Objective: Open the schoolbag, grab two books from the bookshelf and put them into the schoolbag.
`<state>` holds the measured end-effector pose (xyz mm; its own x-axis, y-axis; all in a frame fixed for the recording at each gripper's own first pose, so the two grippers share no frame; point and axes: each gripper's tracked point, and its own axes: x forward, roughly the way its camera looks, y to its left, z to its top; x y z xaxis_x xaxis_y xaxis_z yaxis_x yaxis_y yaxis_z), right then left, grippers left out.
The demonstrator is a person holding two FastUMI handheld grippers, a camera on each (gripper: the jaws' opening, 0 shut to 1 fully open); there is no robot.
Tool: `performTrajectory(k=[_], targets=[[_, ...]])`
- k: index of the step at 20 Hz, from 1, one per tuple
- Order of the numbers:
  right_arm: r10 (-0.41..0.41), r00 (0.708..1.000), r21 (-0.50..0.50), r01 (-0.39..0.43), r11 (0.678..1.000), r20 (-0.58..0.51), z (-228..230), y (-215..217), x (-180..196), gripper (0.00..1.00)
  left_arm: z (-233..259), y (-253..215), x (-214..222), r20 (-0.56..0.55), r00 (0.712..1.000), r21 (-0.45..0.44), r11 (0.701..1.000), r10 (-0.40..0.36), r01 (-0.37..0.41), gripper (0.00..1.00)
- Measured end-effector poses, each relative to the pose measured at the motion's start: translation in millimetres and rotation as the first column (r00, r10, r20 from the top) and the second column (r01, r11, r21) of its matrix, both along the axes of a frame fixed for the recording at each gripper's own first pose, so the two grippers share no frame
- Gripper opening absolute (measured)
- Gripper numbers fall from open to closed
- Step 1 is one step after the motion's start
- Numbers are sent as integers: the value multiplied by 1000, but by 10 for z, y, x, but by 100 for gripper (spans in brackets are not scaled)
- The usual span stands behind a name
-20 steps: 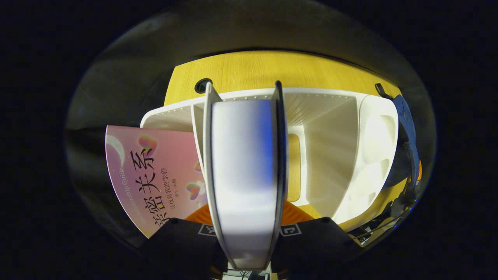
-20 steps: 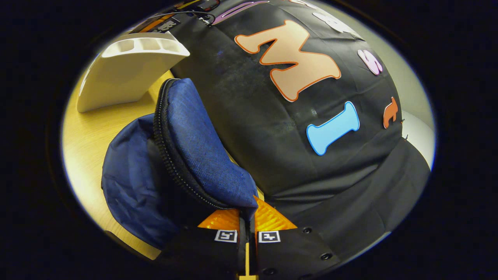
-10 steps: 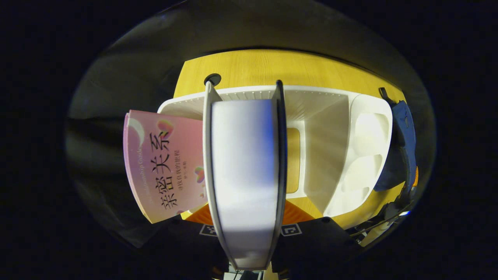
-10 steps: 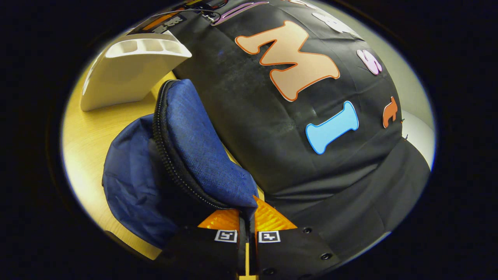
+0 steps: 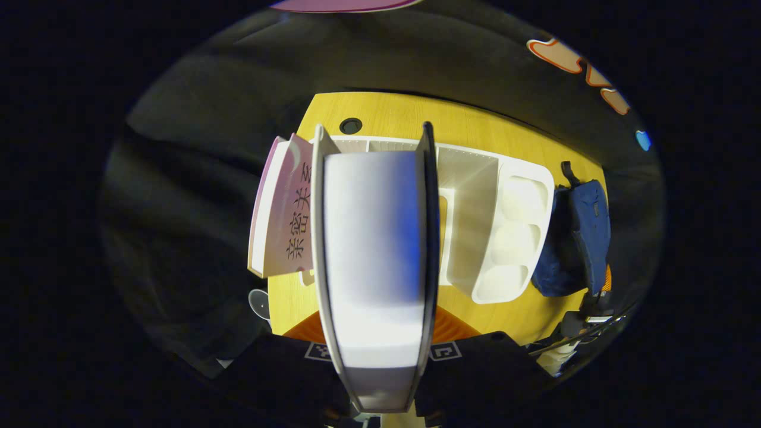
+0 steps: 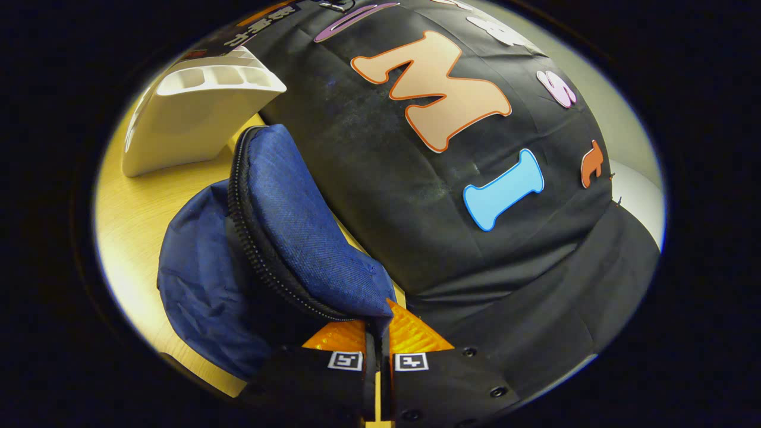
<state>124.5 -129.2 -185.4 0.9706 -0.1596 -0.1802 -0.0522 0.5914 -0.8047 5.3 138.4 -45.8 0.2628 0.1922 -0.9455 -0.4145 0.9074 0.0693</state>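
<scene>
Left gripper view, gripper (image 5: 376, 333) clamping book (image 5: 371, 267)

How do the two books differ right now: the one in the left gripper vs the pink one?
The held book is clamped between the left gripper fingers, page edge facing the camera, above the desk; the pink book leans tilted at the end of the white bookshelf, ungripped. The held book shows plain pale pages; the pink book shows a printed cover. Both are closed, and neither is in the blue schoolbag.
</scene>
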Motion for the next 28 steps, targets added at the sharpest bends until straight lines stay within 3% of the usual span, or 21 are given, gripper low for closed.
performTrajectory(k=[6,10,13,14,22,25,28], targets=[[-1,1000,27,1,1000,-7,-18,7,-36,6,416,-291,-410,84,996,-28,999,30,-28,41],[-14,1000,68,15,998,-10,-9,-13,-67,3,565,-628,-494,167,985,-52,997,-51,61,41],[-28,999,117,30,993,-18,1,-37,-76,8,587,-950,-467,231,970,-119,987,-77,107,41],[-33,999,134,35,990,-20,8,-45,-73,6,592,-1064,-448,251,964,-141,981,-93,131,41],[-76,996,285,85,955,-43,54,-110,-106,6,371,-1901,130,432,890,-252,928,-147,276,40],[-100,994,345,108,932,-42,99,-143,-88,6,86,-2211,378,458,874,-278,909,-159,311,40],[-120,992,404,128,906,-46,157,-188,-70,6,-226,-2501,564,479,869,-336,889,-124,311,39]])
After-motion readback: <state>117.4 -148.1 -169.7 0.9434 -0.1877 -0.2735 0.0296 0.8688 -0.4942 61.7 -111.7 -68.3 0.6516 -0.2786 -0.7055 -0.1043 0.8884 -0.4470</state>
